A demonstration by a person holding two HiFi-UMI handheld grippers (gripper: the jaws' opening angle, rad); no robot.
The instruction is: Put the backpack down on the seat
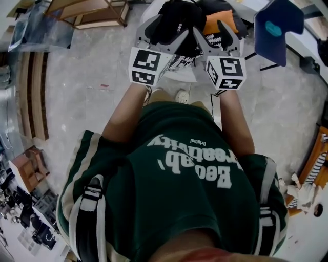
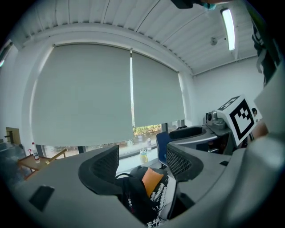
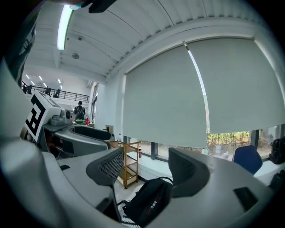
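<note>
A black backpack with an orange panel and black-and-white patterned straps lies on a white seat straight ahead of me. My left gripper reaches over its left part and my right gripper over its right part. In the left gripper view the jaws stand wide apart; the backpack sits low between them, against the left jaw only. In the right gripper view the jaws are also wide apart, and the backpack touches only the right jaw.
A blue chair stands at the right of the seat, and a wooden shelf unit at the far left by the windows. Bottles line the sill. Clutter lies along the left and right floor edges.
</note>
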